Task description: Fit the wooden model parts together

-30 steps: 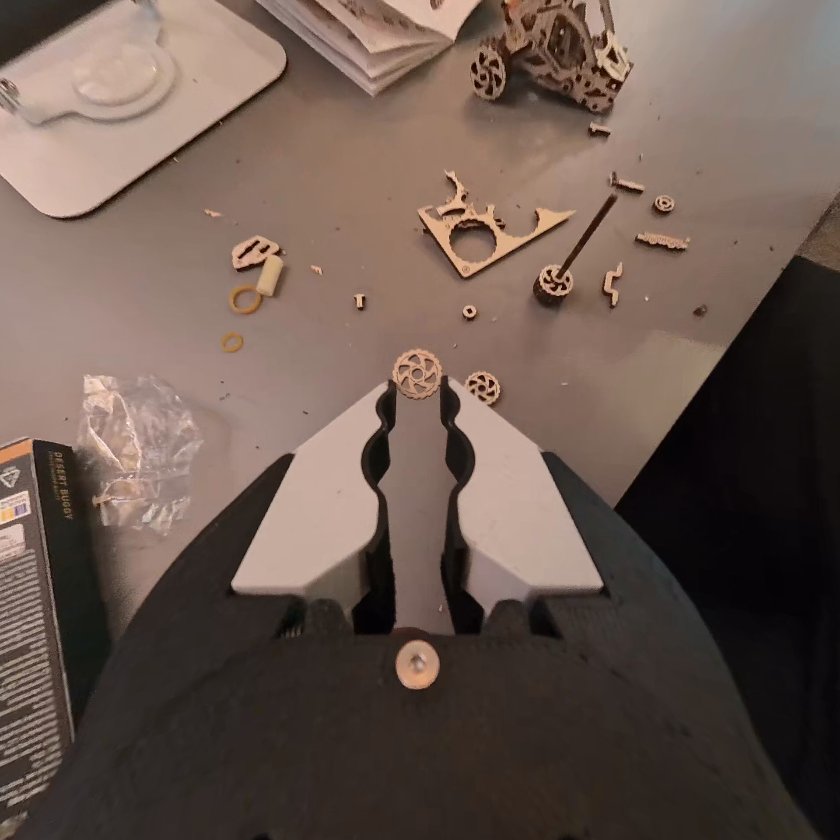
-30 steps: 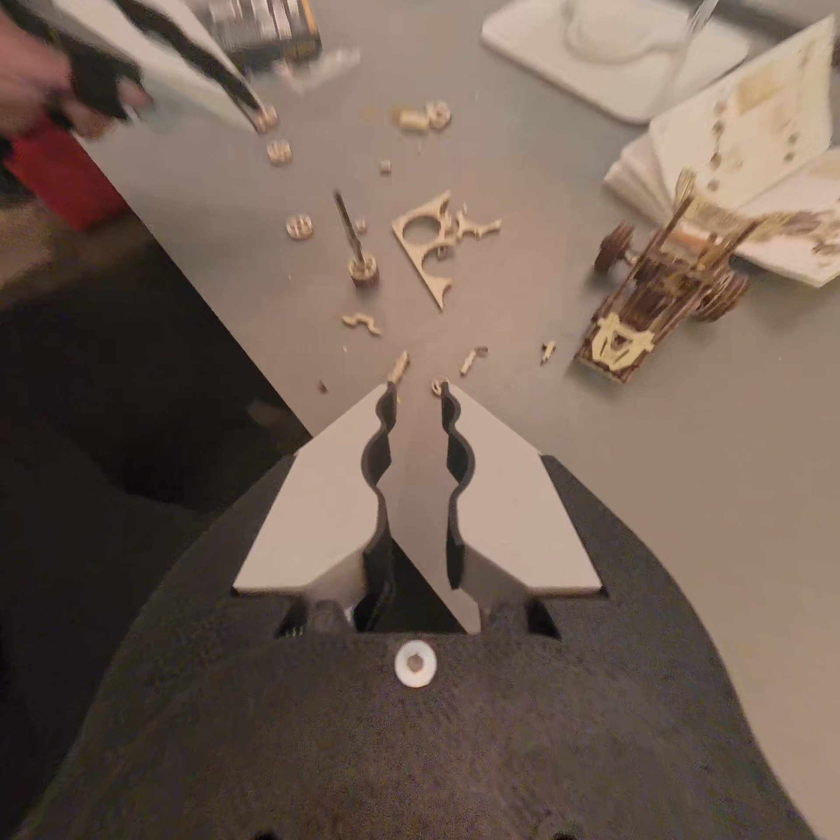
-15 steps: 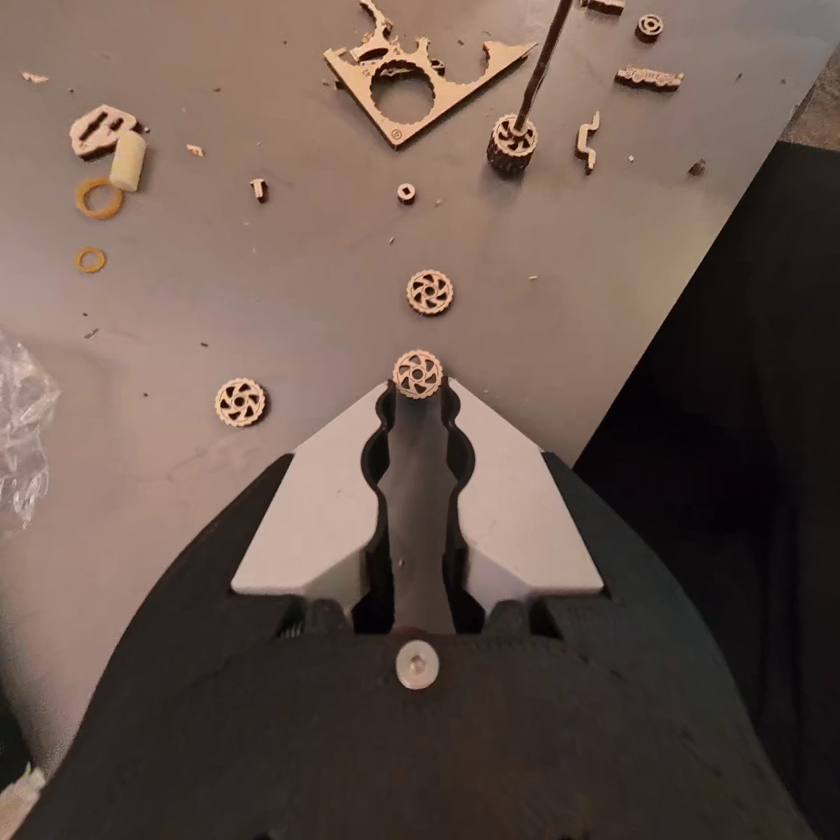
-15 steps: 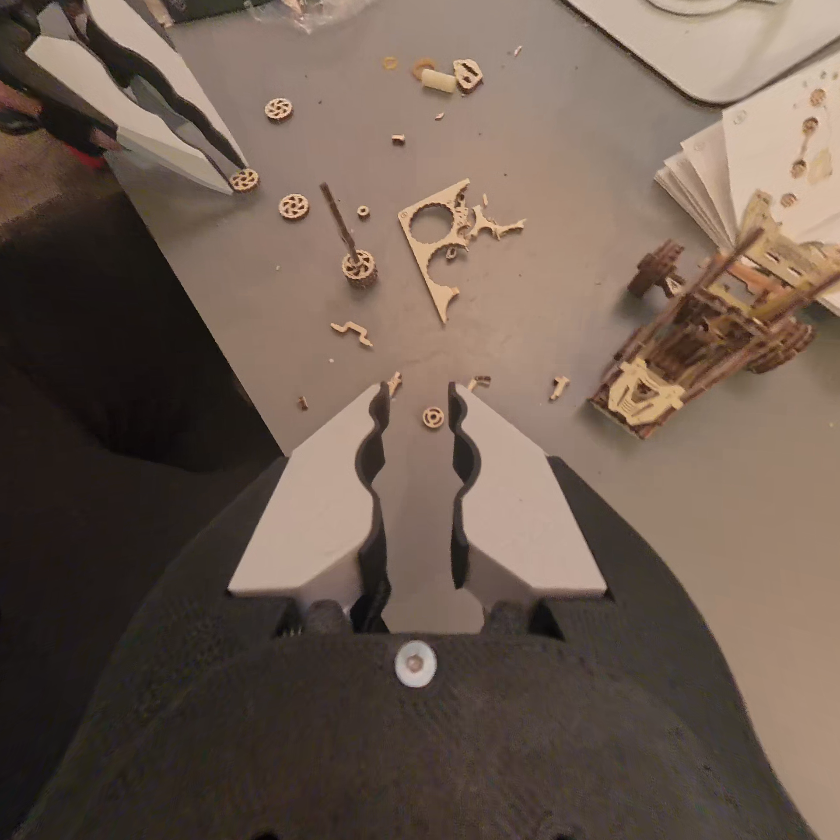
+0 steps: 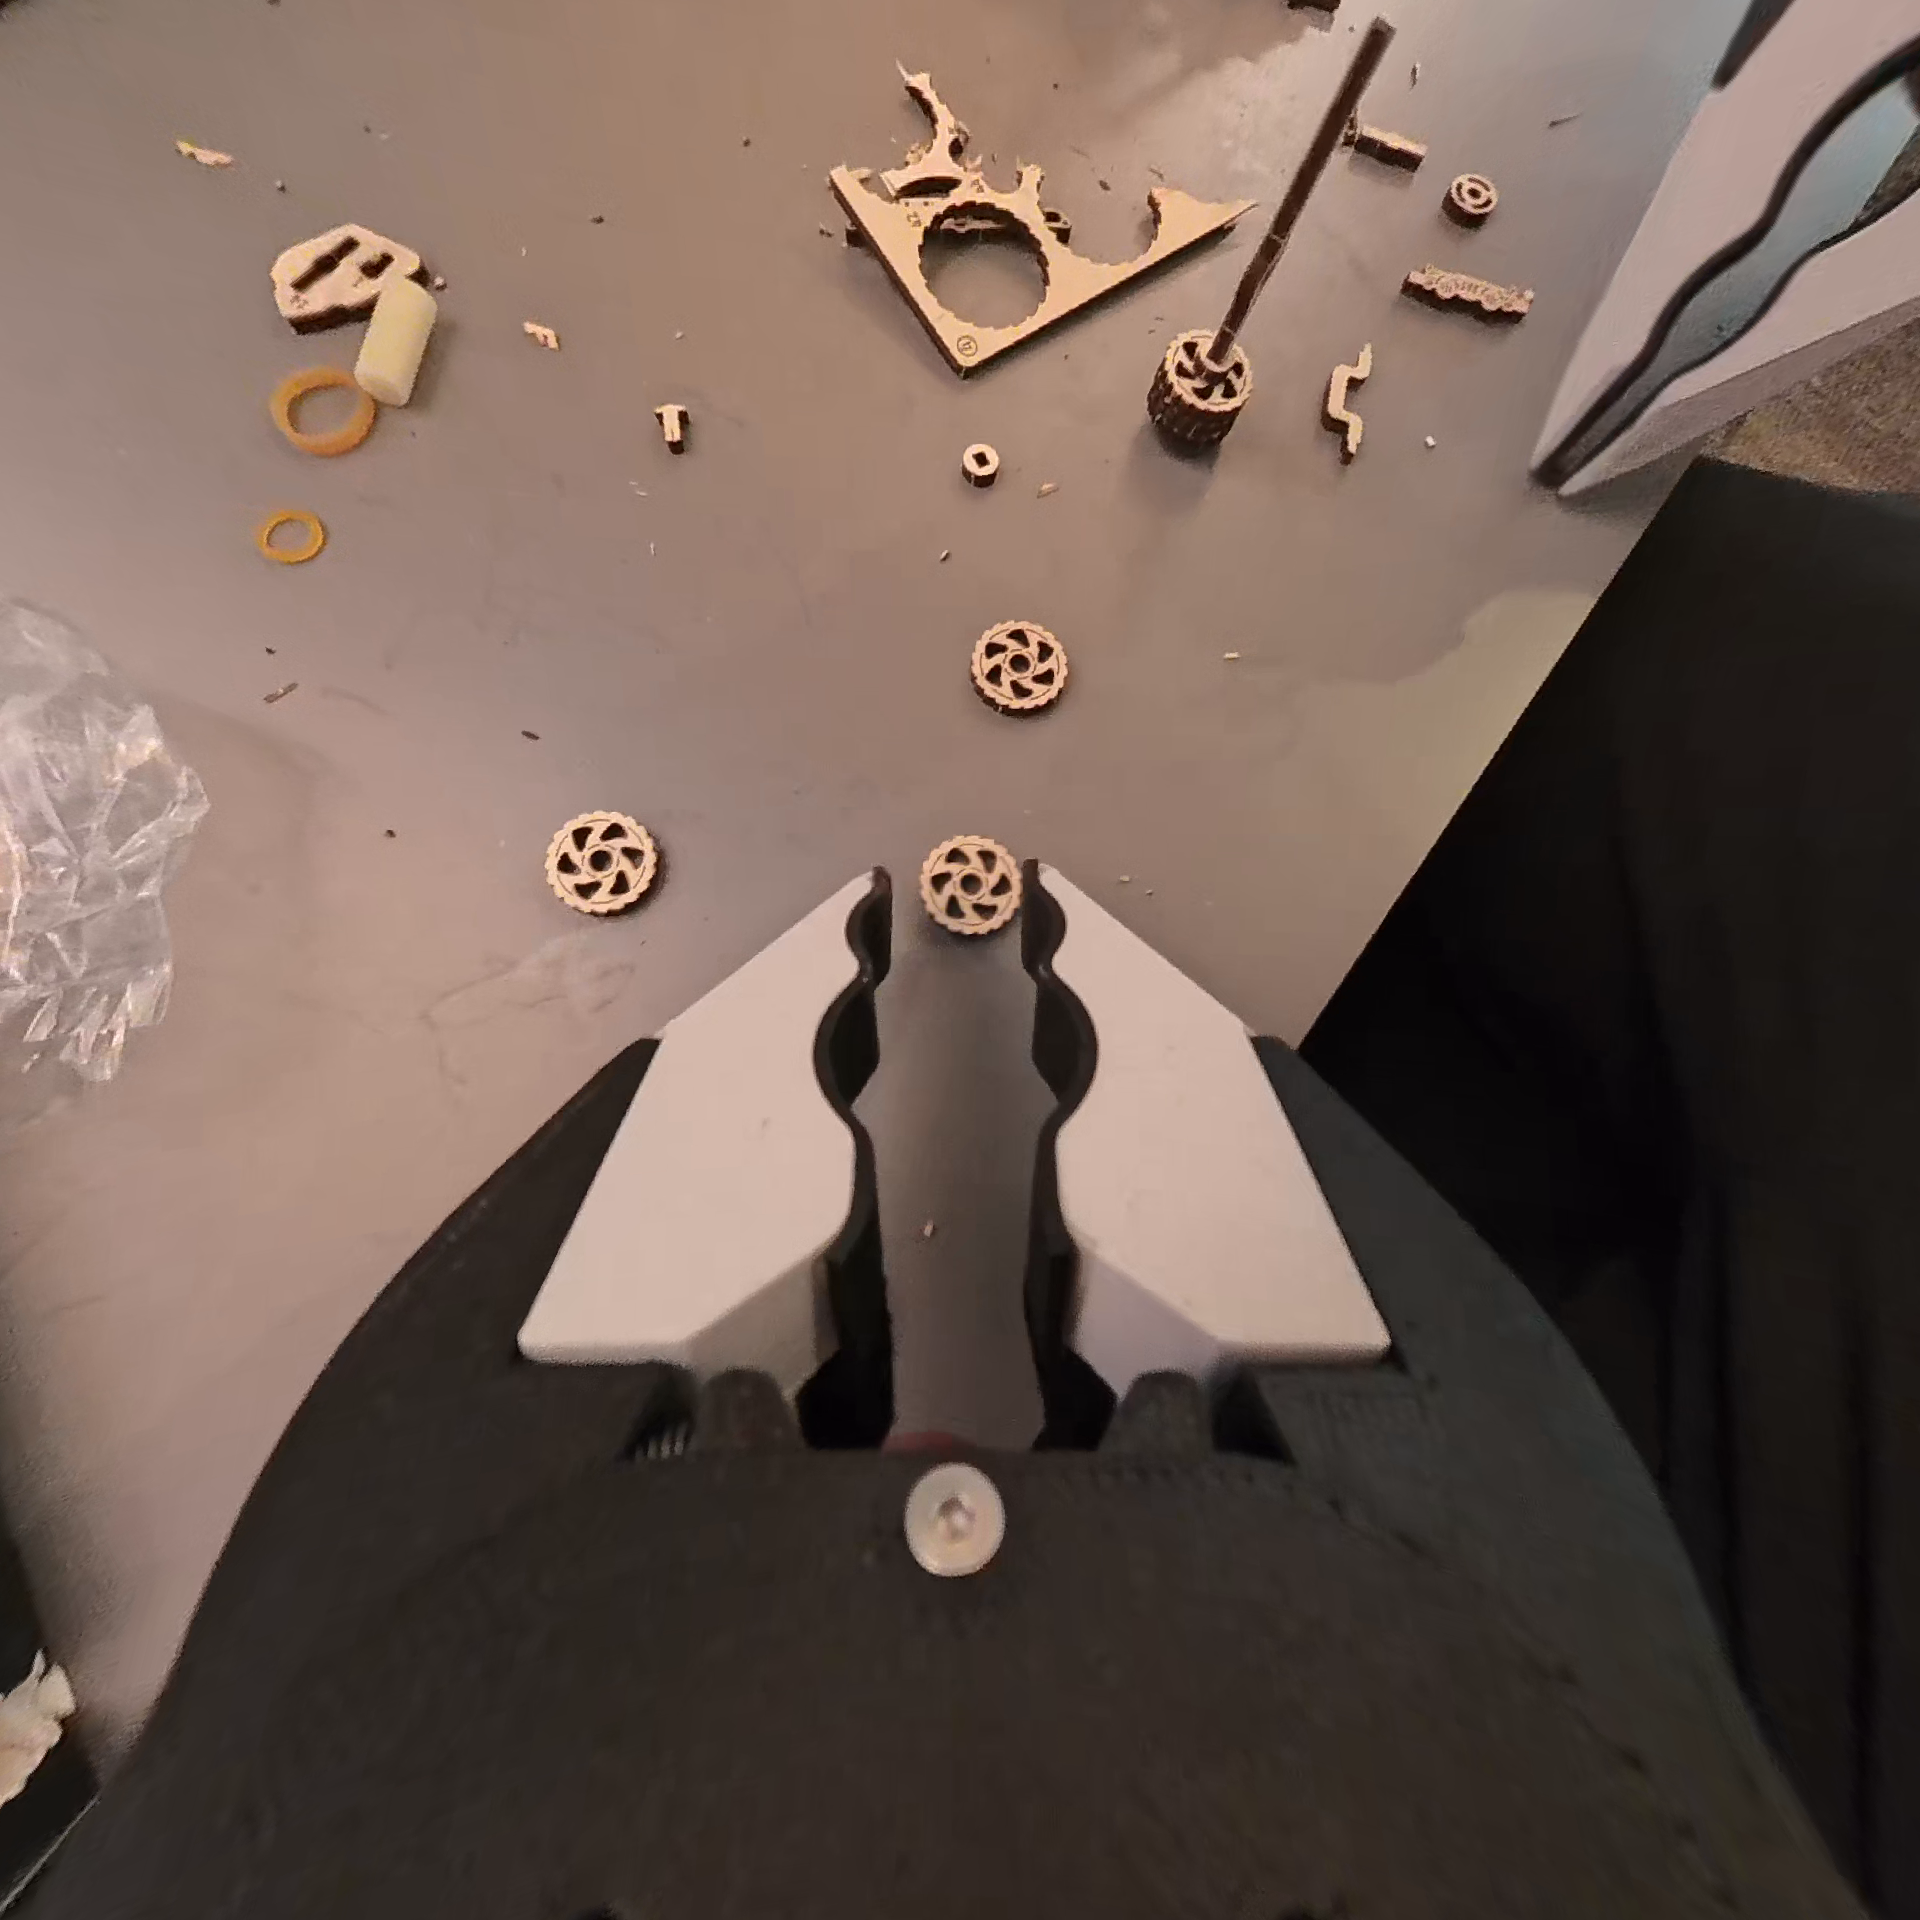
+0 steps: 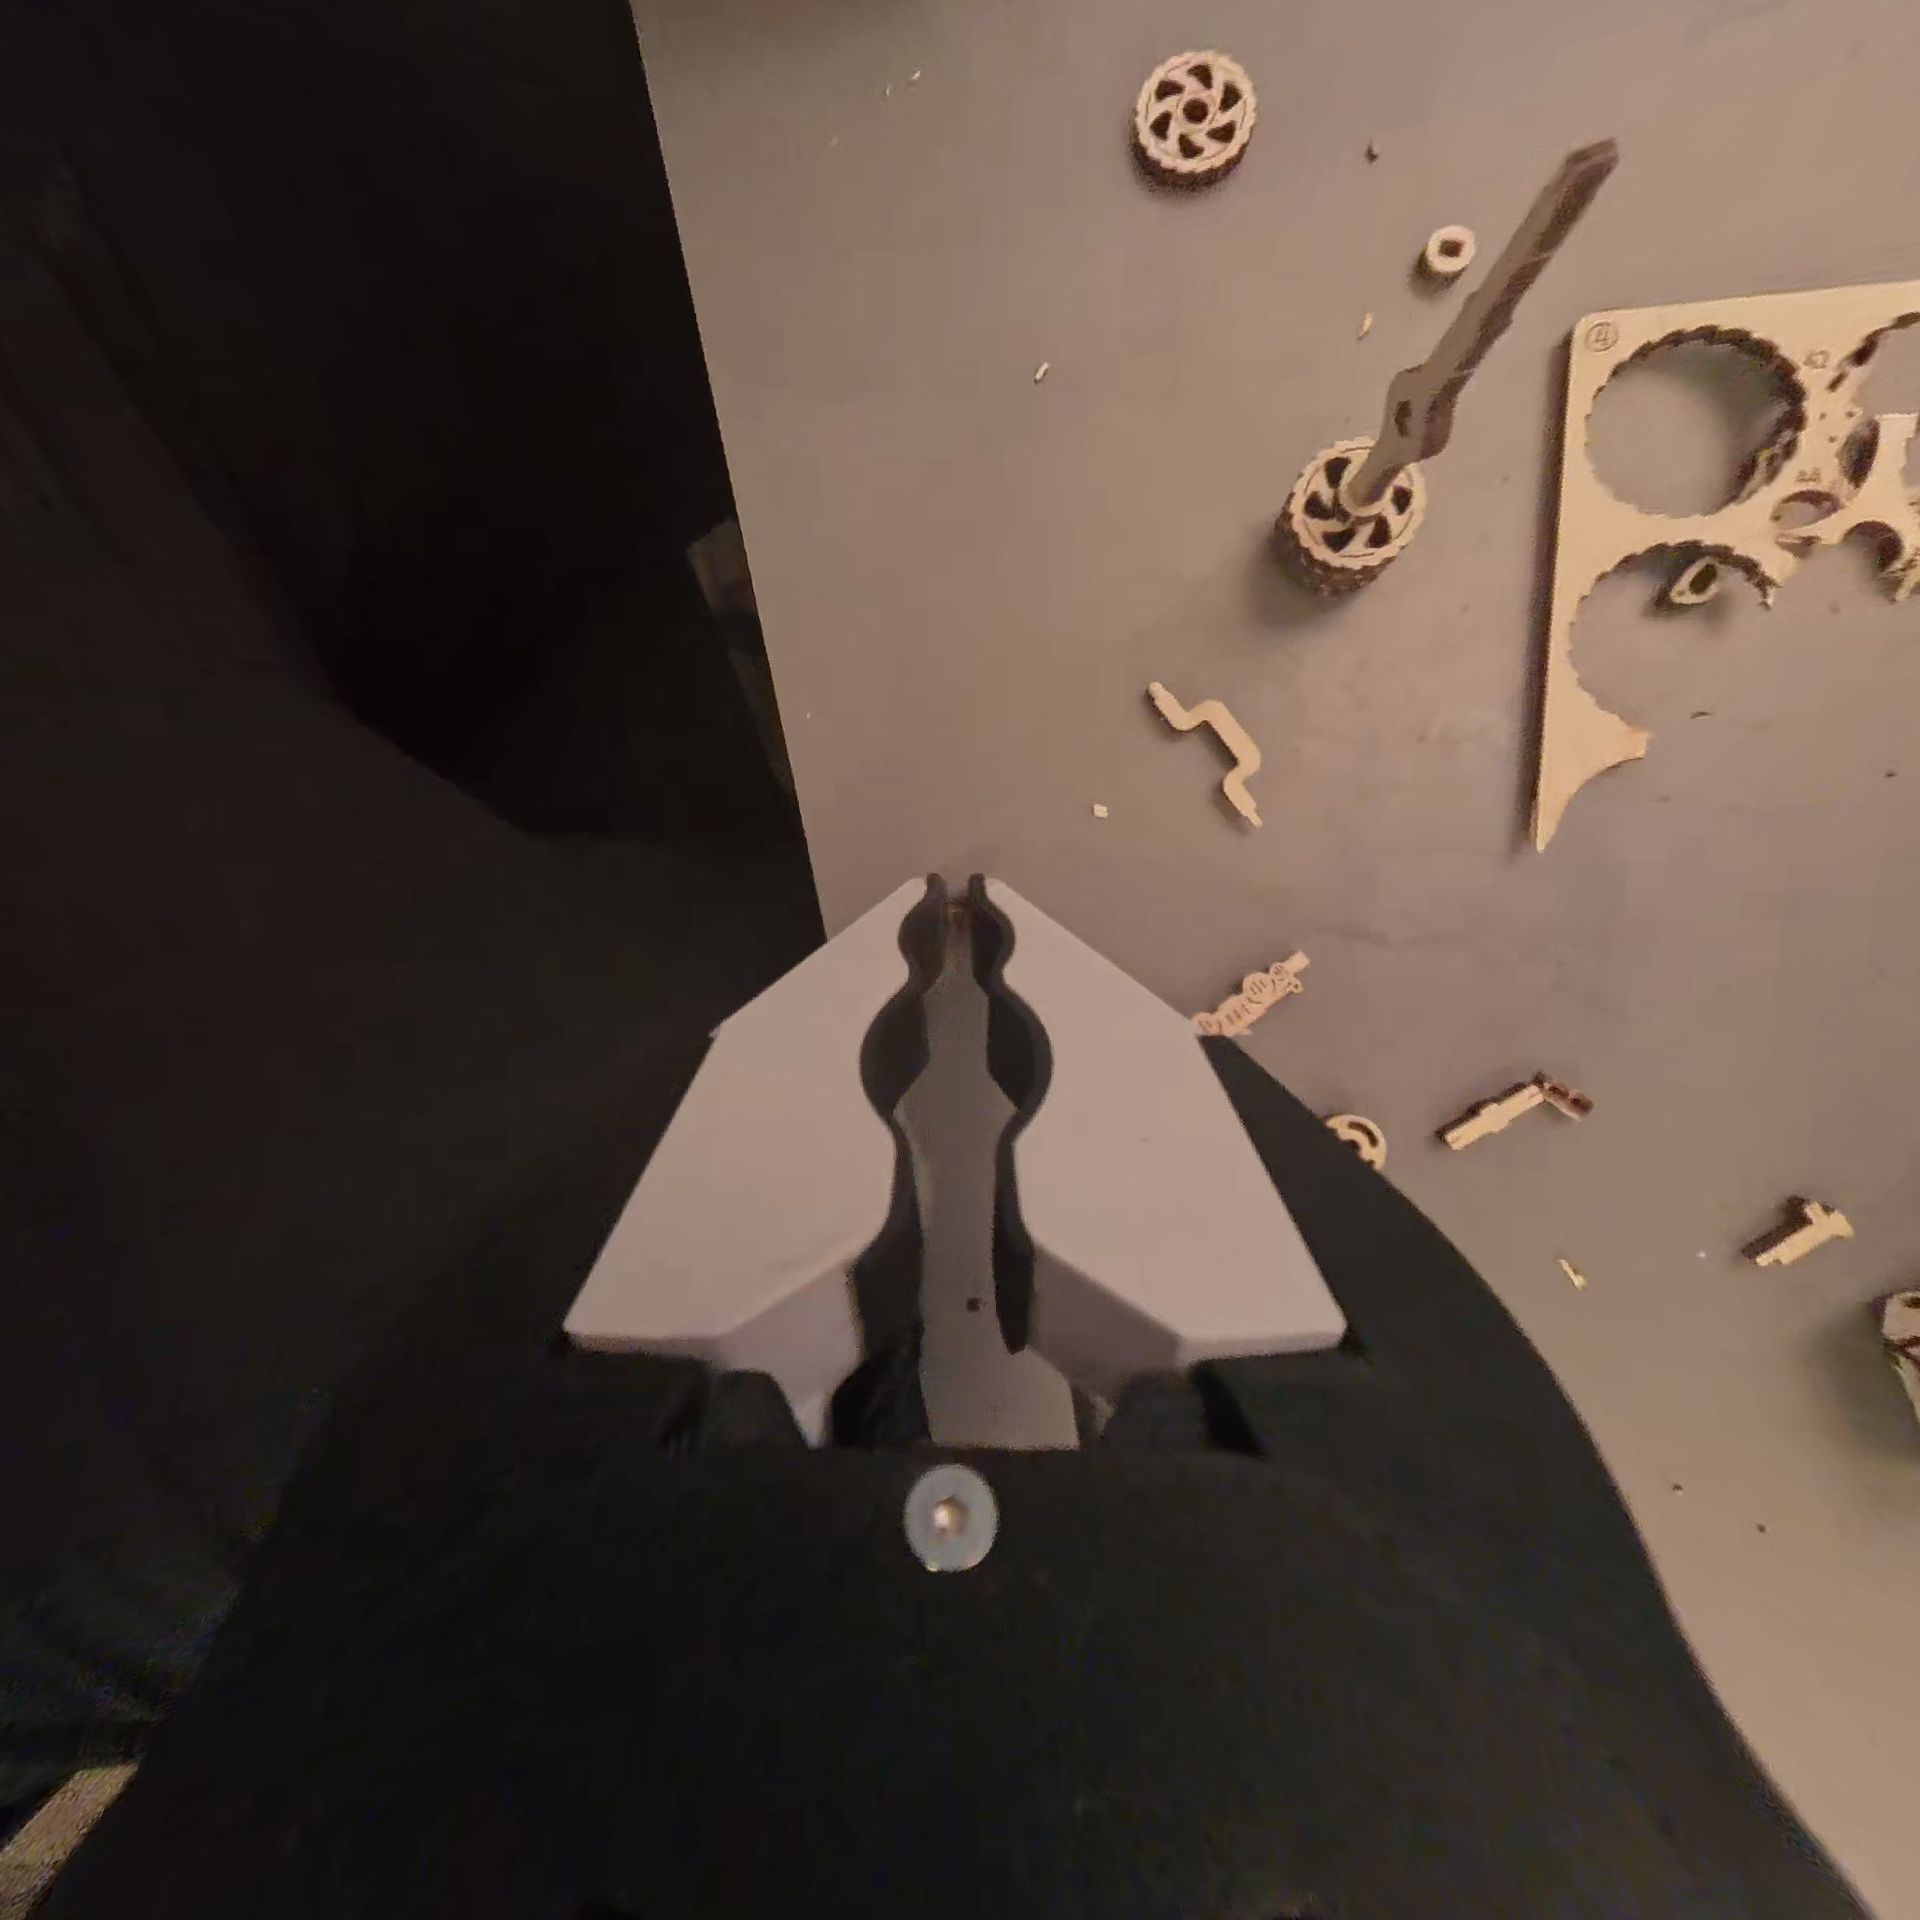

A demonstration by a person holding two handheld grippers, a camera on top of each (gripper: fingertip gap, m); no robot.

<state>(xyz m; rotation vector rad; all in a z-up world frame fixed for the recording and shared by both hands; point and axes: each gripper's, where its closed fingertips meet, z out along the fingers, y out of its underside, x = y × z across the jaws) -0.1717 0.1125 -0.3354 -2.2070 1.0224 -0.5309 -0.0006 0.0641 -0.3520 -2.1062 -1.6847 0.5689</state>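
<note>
Plainly, the grey table [image 5: 623,623] serves as a sorting tray, with the punched-out wooden sheet [image 5: 997,312], the wheel on its rod [image 5: 1200,390] and a spare disc [image 5: 1019,668] laid flat within reach. The left gripper [image 5: 956,883] stands open astride another toothed disc [image 5: 969,900], which sits unpinched between the fingertips, probably lined up for a grab. The right gripper [image 6: 956,888] is closed to a slit at the table edge, and I cannot tell whether it pinches anything.

Ref: axle wheel [image 5: 1200,390] on table [image 5: 623,623]. Cut-out sheet [image 5: 1013,265] just left of it. Bent piece [image 5: 1348,400] just right. Three flat gears [image 5: 1019,667] nearer cam; rubber rings [image 5: 322,410] far left.
</note>
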